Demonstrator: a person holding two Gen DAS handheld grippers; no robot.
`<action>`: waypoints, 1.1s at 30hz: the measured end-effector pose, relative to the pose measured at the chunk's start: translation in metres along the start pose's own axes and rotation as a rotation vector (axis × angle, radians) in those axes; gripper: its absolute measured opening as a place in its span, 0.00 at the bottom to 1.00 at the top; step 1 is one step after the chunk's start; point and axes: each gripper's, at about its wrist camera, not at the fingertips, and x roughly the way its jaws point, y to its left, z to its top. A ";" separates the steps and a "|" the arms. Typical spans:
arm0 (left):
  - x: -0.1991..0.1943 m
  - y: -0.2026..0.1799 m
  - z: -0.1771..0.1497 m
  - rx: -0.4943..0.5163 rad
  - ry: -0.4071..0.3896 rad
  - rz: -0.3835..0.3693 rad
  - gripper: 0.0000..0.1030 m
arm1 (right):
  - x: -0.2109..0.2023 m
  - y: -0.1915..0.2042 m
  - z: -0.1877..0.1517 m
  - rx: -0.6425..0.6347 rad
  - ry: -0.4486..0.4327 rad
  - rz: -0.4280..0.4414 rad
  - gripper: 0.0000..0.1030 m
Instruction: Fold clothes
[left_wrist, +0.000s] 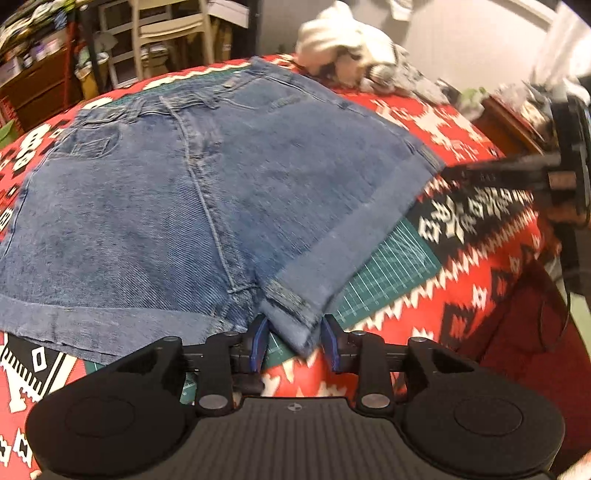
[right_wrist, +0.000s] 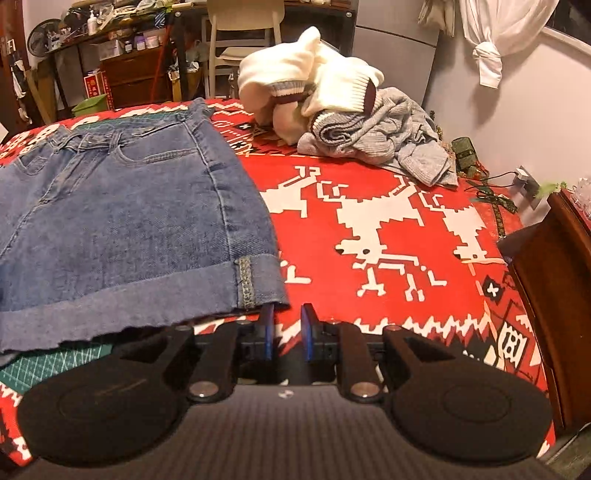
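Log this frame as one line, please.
stage: pre-grasp | denim shorts flat on blanket | left claw open, straddling hem corner | right claw open at right cuff

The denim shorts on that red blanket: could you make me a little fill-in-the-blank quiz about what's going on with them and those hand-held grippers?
1. The denim shorts lie flat on a patterned ____ blanket.
2. The left hand-held gripper has its fingers open around a cuffed ____ of the shorts.
3. The right hand-held gripper is ____, holding nothing.
4. Beyond the shorts waits a pile of white and ____ knitwear.

Missing words: red; leg hem; open; grey
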 end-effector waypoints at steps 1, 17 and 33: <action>0.000 0.001 0.001 -0.007 -0.001 0.002 0.28 | 0.000 -0.001 0.001 0.010 -0.006 -0.003 0.18; 0.001 0.007 0.002 -0.100 -0.013 -0.006 0.27 | -0.001 -0.048 0.003 0.393 -0.112 0.242 0.25; 0.000 0.016 -0.006 -0.087 0.021 -0.026 0.10 | 0.017 -0.059 -0.004 0.566 -0.065 0.193 0.02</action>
